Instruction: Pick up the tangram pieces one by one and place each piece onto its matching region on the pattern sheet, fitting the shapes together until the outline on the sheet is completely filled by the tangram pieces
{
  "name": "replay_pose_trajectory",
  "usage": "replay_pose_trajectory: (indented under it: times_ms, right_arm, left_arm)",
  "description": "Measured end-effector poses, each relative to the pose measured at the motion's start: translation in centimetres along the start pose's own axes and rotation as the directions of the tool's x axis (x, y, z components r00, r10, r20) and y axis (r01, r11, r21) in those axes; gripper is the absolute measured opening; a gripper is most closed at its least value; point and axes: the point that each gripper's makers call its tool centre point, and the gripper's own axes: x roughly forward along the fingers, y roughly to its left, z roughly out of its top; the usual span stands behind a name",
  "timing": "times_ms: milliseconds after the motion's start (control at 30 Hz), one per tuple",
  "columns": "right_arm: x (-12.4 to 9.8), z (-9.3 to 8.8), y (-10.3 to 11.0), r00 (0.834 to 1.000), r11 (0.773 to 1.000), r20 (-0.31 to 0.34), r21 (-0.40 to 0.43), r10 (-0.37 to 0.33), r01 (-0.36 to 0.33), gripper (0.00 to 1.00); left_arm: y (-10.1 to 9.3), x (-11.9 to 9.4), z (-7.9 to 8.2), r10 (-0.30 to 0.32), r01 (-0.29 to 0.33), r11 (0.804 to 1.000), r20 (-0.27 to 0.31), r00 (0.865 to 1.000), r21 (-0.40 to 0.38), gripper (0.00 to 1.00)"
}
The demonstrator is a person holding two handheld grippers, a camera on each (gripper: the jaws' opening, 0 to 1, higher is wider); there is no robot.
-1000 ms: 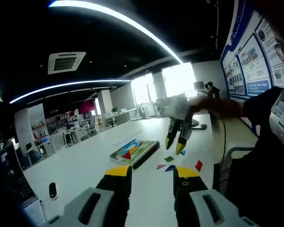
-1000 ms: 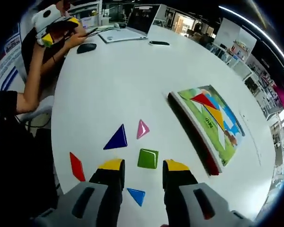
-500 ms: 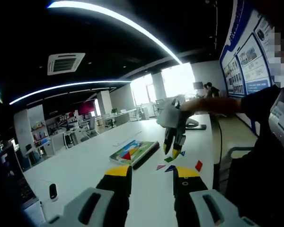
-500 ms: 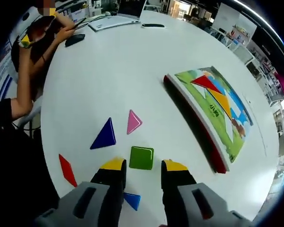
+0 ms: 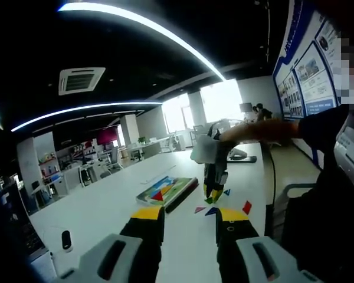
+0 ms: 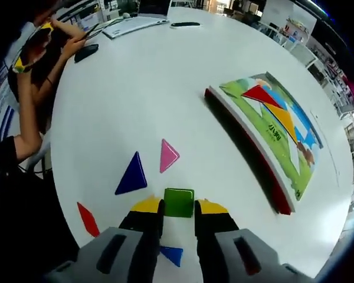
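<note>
right gripper (image 6: 177,206) jaws narrow, pinching the green square (image 6: 179,201) flat on the white table (image 6: 141,94). pink triangle (image 6: 167,155) and dark blue triangle (image 6: 131,175) just beyond it; pattern sheet (image 6: 275,125) off to the right. left gripper (image 5: 186,215) held up off the table, jaws apart, gripping nothing.

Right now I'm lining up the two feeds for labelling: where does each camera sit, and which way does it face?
Left gripper view: rides the raised left gripper, looking level across the table at the right gripper; the person's arm shows.
Right gripper view: rides the right gripper, looking down at the green square between its jaws; the person's arm shows at left.
Shared: pattern sheet, loose pieces.
</note>
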Motion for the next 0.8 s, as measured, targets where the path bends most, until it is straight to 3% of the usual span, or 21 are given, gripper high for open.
replay_pose_trajectory:
  times_ms: [433, 667, 800]
  right_arm:
    - [0.1, 0.1, 0.1, 1.000, 0.999, -0.019, -0.045, 0.018, -0.019, 0.21]
    - [-1.3, 1.2, -0.8, 1.000, 0.975, -0.013, -0.221, -0.015, 0.012, 0.21]
    - [-2.9, 2.2, -1.8, 0.999, 0.969, -0.008, -0.243, -0.048, 0.044, 0.21]
  left_arm:
    - [0.0, 0.1, -0.1, -0.002, 0.002, 1.000, -0.003, 1.000, 0.003, 0.36]
    - [0.2, -0.1, -0.1, 0.006, -0.006, 1.000, -0.003, 1.000, 0.002, 0.36]
    - [0.6, -0.3, -0.1, 0.014, -0.014, 1.000, 0.002, 1.000, -0.004, 0.36]
